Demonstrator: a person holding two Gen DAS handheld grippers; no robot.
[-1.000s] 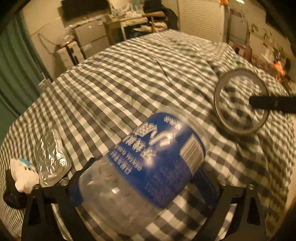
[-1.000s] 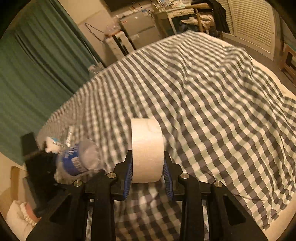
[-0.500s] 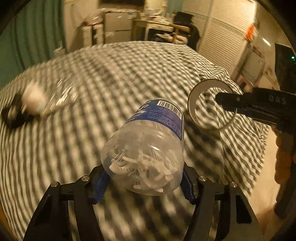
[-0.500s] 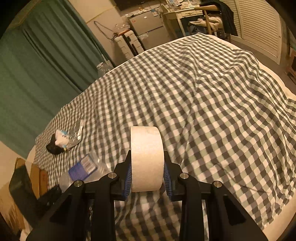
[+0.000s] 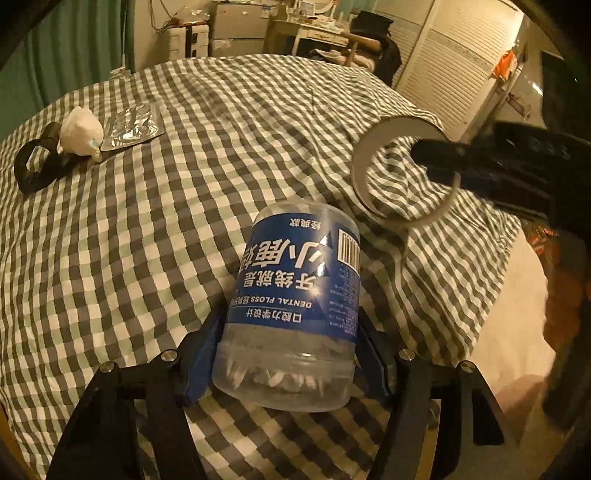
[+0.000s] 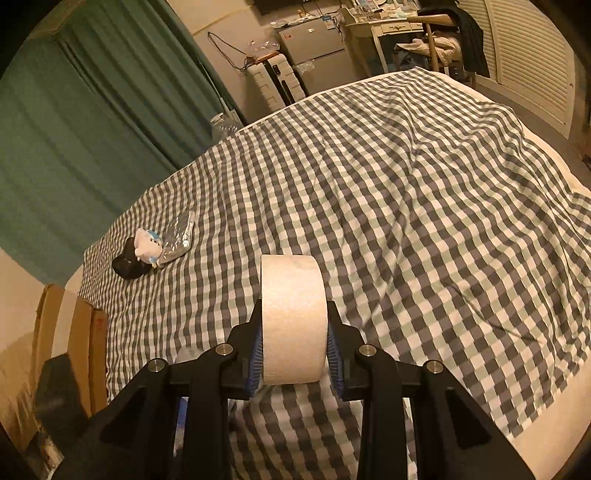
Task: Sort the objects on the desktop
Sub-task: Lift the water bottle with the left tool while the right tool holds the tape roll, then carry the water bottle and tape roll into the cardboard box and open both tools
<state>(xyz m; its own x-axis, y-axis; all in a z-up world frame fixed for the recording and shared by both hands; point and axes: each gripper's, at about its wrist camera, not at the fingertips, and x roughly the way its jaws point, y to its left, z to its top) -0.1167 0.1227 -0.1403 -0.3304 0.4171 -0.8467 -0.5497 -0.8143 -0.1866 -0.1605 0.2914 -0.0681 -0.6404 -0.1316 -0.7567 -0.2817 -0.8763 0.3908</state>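
My left gripper [image 5: 284,363] is shut on a clear dental floss jar [image 5: 297,302] with a blue label, held above the checkered bedspread [image 5: 184,184]. My right gripper [image 6: 293,354] is shut on a beige tape roll [image 6: 291,317], held upright on its edge. The tape roll also shows in the left wrist view [image 5: 397,170] to the right of the jar, with the right gripper's finger across it. A white plush toy [image 5: 81,127], a foil blister pack [image 5: 131,125] and a black ring-shaped object [image 5: 35,166] lie together at the far left.
The plush toy [image 6: 147,243] and foil pack [image 6: 179,234] lie near the bed's left edge. A cardboard box [image 6: 70,339] stands beside the bed at the left. A green curtain [image 6: 74,110], a suitcase [image 6: 273,81] and a desk [image 6: 391,33] stand beyond the bed.
The left gripper has swung the jar round, so its label faces me and the toy group sits further left. The right gripper moved a little away from the left one, holding the tape.
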